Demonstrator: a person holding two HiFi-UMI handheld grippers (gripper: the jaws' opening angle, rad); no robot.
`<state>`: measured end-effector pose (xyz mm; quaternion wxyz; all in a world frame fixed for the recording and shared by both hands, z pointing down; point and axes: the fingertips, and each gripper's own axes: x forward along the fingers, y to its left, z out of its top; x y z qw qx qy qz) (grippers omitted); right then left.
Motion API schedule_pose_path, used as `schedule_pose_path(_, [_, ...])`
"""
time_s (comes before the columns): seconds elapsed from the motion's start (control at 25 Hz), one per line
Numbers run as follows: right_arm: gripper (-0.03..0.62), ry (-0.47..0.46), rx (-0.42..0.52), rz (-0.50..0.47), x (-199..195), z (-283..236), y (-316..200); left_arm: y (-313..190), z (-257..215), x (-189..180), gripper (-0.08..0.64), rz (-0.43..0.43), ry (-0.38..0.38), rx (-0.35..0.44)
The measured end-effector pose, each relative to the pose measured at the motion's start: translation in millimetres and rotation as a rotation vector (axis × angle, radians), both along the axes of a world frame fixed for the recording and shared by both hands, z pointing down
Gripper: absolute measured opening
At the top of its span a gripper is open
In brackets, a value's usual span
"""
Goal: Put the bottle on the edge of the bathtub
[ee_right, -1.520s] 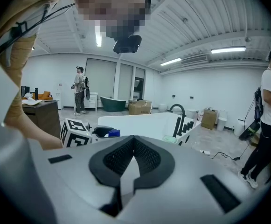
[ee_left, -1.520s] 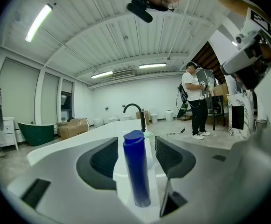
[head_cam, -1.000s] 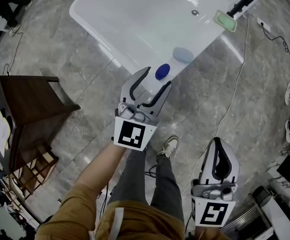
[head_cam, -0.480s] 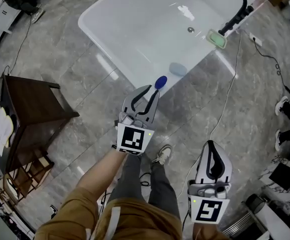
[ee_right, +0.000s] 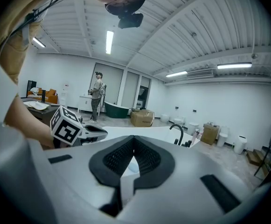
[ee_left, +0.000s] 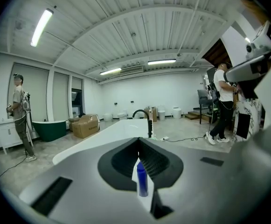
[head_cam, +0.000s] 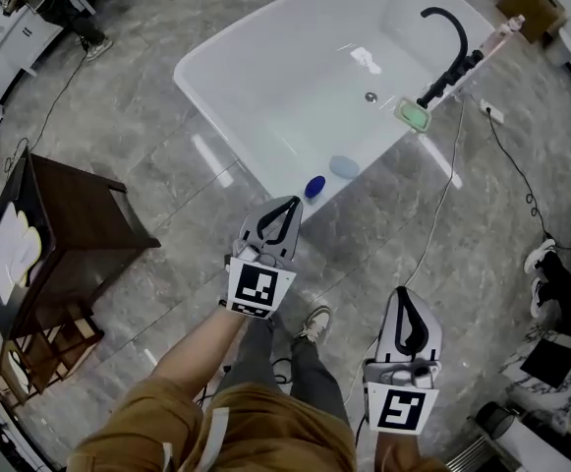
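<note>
**Both tongs shut and empty, bottle standing on the bathtub edge**

Left gripper: jaws have just closed and the tips are pressed together, nothing pinched. It sits just off the bathtub's near rim, pointing at the corner where the bottle stands. From above the tips look close to the bottle but apart from it. In the left gripper view the bottle shows upright through the window below the closed tips, with the white bathtub behind it.

Right gripper: tips also together, holding nothing. It is further back from the bathtub than the left one, over the grey floor. Its own view shows only a pale blue lump through the window under the tips.

Bottle: dark blue, on the bathtub's near rim, free of both grippers.

Pale blue lump: on the same rim, just beside the bottle toward the faucet end. I can't tell what it is.

Faucet: black and curved, at the bathtub's far right end, with a green pad on the rim at its foot.

Dark wooden stand: on the floor, well left of the bathtub.
</note>
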<state>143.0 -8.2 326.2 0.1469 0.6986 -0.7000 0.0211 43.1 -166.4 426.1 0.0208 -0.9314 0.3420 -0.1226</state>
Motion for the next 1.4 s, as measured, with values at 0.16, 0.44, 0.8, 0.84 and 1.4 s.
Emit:
schedule_pose_path(0.16, [0.005,0.002,0.025,0.002,4,-19,3,7,-40,-1,0.008,-0.001,0.025,0.035])
schedule_pose_path(0.44, [0.005,-0.005,0.045,-0.008,3,-40,6,25,-105,-19,0.008,-0.003,0.067,0.093])
schedule_pose_path(0.8, [0.005,-0.042,0.042,-0.033,6,-62,5,46,-177,-49,0.008,-0.038,0.150,0.122])
schedule_pose_path(0.84, [0.005,-0.052,0.041,-0.042,5,-64,4,48,-184,-53,0.008,-0.042,0.154,0.130])
schedule_pose_path(1.4, [0.005,-0.052,0.084,-0.103,11,-104,-8,61,-250,-108,0.008,-0.146,0.201,0.185])
